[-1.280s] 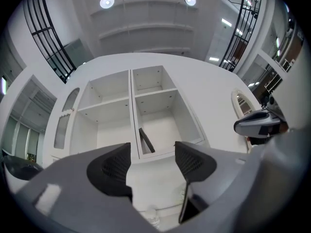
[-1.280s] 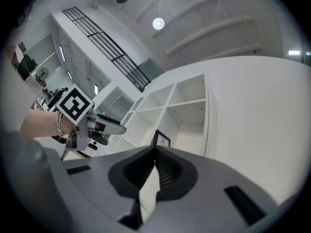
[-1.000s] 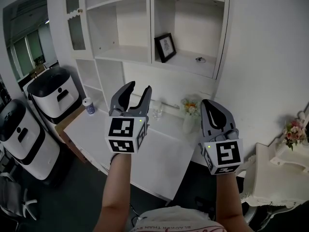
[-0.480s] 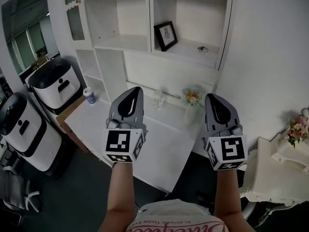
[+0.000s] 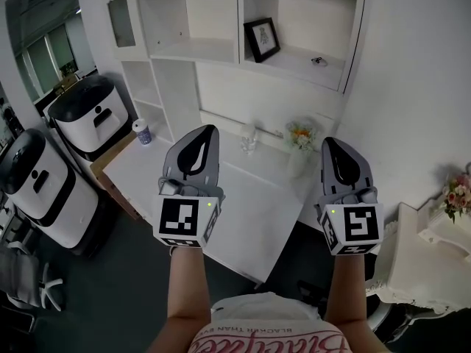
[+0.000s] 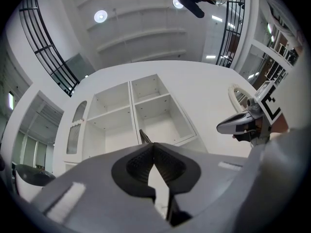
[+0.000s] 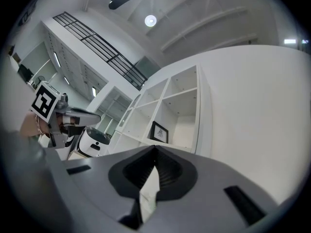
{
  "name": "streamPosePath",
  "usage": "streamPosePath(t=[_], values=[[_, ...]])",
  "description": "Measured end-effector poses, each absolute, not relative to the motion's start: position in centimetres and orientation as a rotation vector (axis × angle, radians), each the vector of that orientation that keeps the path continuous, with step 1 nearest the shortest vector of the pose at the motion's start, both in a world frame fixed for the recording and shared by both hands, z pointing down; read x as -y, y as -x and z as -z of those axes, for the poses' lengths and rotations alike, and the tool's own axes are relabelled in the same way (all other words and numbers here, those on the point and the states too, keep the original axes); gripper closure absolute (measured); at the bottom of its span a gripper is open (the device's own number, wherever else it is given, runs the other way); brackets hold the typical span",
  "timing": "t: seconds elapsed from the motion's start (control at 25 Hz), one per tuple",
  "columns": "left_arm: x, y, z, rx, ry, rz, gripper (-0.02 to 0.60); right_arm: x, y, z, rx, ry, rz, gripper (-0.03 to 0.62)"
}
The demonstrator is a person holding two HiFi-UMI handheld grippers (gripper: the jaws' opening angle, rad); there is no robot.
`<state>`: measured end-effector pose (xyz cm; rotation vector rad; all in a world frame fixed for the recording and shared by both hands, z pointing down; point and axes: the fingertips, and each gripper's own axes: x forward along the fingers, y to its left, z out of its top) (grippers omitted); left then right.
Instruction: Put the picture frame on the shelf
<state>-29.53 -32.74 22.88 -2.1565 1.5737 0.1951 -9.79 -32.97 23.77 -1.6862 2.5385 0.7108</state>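
A black picture frame [image 5: 262, 39] with a small drawing stands upright on the right-hand shelf [image 5: 309, 66] of the white wall unit; it also shows as the picture frame [image 7: 159, 132] in the right gripper view. A thin dark edge [image 6: 145, 137] just above the left jaws looks like the same frame. Both grippers hang well below the shelf, over the white table [image 5: 243, 204]. My left gripper [image 5: 205, 132] is shut with nothing between its jaws. My right gripper [image 5: 331, 144] is shut and empty too.
A small glass figure [image 5: 249, 136] and a vase of flowers [image 5: 298, 147] stand at the table's back. A cup [image 5: 142, 132] sits at its left end. Two white bins [image 5: 92, 118] stand on the floor at left. A small dark thing [image 5: 319, 61] lies on the shelf.
The left gripper's jaws have closed from open to shut. Both grippers have dropped lower and drawn back from the shelf unit. The frame stays on the shelf.
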Motion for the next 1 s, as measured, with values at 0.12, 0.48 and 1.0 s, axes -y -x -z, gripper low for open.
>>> streamPosePath(t=[0.12, 0.48, 1.0], values=[[32.6, 29.6, -22.6, -1.574, 2.142, -0.197, 0.572, 33.1, 10.0, -23.7, -2.546, 1.687, -0.723, 0.585], [32.7, 29.5, -22.1, -1.560, 2.124, -0.162, 0.572, 33.6, 10.4, -23.2, -2.546, 1.667, -0.720, 0.585], [33.1, 29.6, -21.7, -1.570, 2.105, -0.160, 0.572, 33.9, 10.8, -22.9, -2.545, 1.661, -0.727, 0.585]])
